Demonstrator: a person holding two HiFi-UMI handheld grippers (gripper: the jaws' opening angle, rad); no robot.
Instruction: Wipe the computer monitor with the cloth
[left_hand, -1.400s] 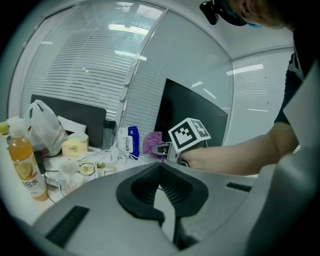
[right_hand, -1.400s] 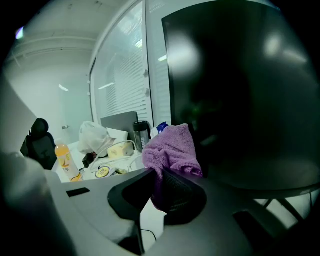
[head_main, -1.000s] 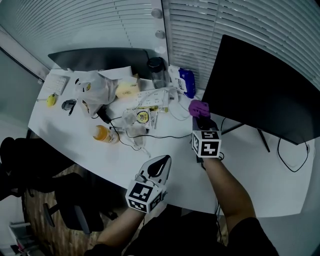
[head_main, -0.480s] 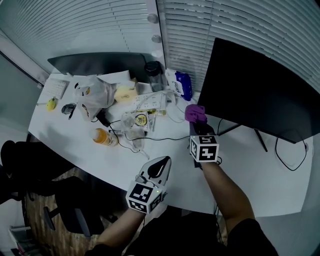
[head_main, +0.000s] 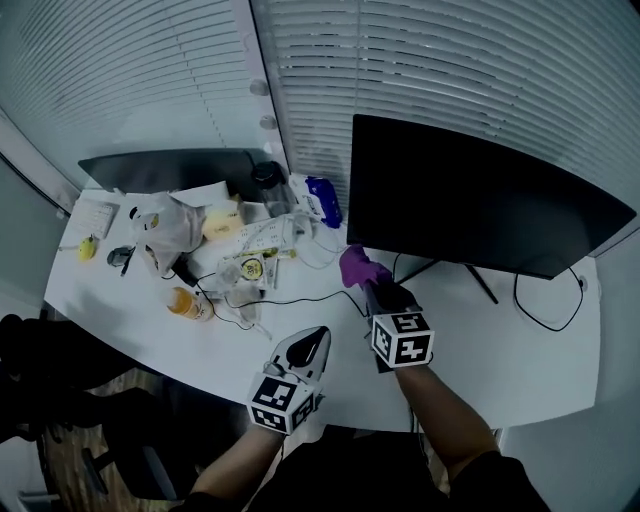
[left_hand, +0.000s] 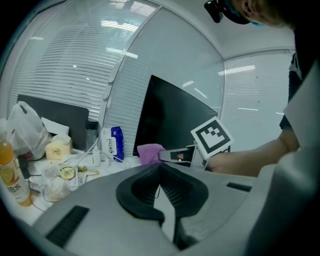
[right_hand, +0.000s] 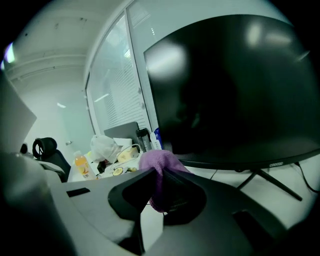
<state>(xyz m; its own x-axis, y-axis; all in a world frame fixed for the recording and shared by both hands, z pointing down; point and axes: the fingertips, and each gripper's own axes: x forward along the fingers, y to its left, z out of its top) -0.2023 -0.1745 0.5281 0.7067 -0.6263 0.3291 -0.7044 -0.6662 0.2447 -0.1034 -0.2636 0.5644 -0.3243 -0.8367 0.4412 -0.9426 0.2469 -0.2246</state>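
Head view: the right tongs (head_main: 366, 284) clamp a purple cloth (head_main: 357, 266) above the white bench (head_main: 520, 350), close to the lower left corner of the dark computer monitor (head_main: 470, 205). The left tongs (head_main: 310, 342) hang near the bench's front edge. Left gripper view: those tongs are pressed together with nothing between them. An orange bottle (left_hand: 7, 170) stands at far left, its label too blurred to read. Right gripper view: the jaws pinch the cloth's fold, the unlit screen looming just behind.

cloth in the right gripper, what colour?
Purple. The cloth shows best in the right gripper view, clamped between the jaws.
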